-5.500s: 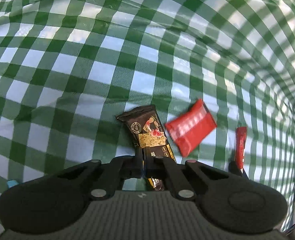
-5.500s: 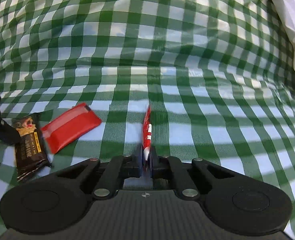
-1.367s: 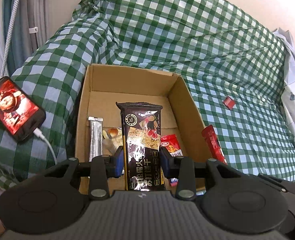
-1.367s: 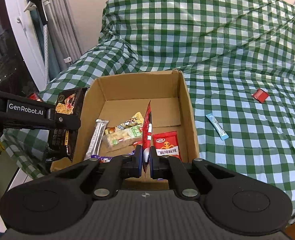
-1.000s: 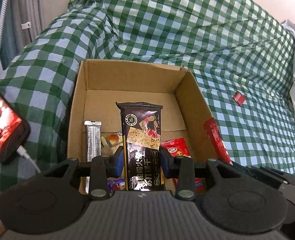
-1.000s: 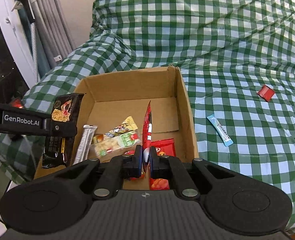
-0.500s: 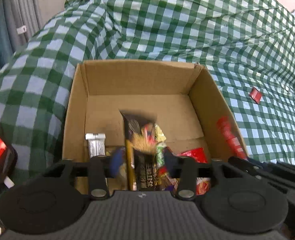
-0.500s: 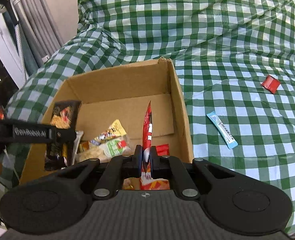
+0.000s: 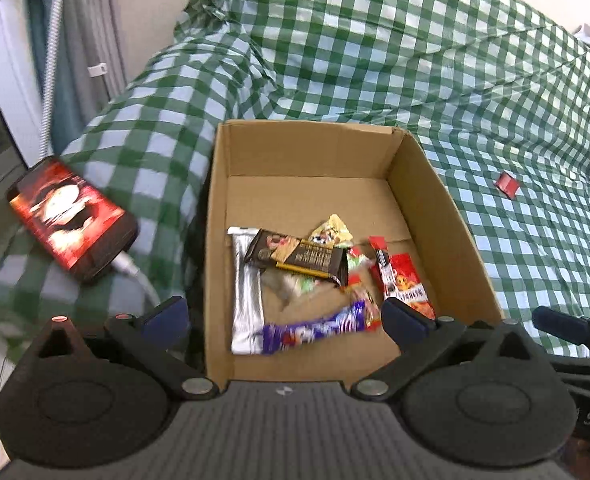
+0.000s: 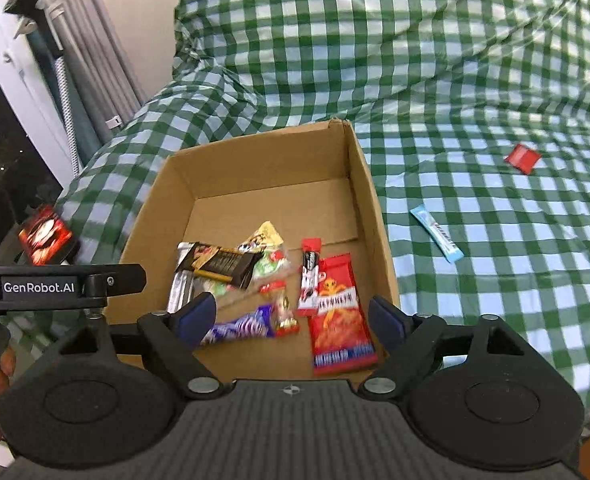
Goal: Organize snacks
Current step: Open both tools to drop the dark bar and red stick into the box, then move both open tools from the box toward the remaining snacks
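An open cardboard box (image 9: pixel 447 208) (image 10: pixel 369 200) sits on a green checked bedspread and holds several snacks. The black snack bar (image 9: pixel 297 258) (image 10: pixel 219 262) lies across a silver bar (image 9: pixel 247 292). The thin red stick (image 9: pixel 385 264) (image 10: pixel 309 276) lies beside a red snack bag (image 10: pixel 341 316). A purple bar (image 9: pixel 315 326) lies at the front. My left gripper (image 9: pixel 283 318) is open and empty above the box's near edge. My right gripper (image 10: pixel 293 316) is open and empty above the box.
A small red packet (image 9: pixel 507 185) (image 10: pixel 522 158) and a light blue stick (image 10: pixel 437 234) lie on the bedspread right of the box. A phone with a lit screen (image 9: pixel 71 216) and its white cable lie left of the box. Curtains and a window stand at far left.
Both grippers opened. The black snack bar dropped from the left gripper and the red stick from the right gripper; both now lie in the box. Both views pulled back a little.
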`<state>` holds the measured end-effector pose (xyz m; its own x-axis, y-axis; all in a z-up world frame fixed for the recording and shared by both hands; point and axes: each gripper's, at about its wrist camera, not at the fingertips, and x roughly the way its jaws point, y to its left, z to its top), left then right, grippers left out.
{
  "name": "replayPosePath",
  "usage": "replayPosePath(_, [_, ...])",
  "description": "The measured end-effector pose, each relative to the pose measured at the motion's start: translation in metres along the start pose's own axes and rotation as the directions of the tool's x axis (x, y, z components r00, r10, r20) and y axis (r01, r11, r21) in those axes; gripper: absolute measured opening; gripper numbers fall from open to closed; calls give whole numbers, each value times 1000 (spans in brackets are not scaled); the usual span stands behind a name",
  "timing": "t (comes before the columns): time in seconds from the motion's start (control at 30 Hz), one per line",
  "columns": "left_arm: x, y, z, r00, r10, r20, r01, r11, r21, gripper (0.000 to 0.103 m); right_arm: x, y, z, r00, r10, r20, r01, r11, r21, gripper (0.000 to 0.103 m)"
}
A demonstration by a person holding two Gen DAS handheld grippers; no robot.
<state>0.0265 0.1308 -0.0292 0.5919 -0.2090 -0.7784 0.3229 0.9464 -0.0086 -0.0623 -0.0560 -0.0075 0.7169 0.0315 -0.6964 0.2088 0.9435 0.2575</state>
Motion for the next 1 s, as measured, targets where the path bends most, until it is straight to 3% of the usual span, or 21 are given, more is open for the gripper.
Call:
replayPosePath(0.37, [-69,1,-38,995,9,104,-8,1000,-10,103,-72,30,-29,987,-3,161,20,994,-108,98])
replayPosePath(0.7, [-112,-6,-61,983,2,183,-5,1000,16,103,-112,35,-50,969,-8,247,44,989,-142,100])
replayPosePath(1.0, [-126,-5,-70,978,5,207,-9,1000,17,103,-127,38,-57,959,-4,282,50,987,-154,101])
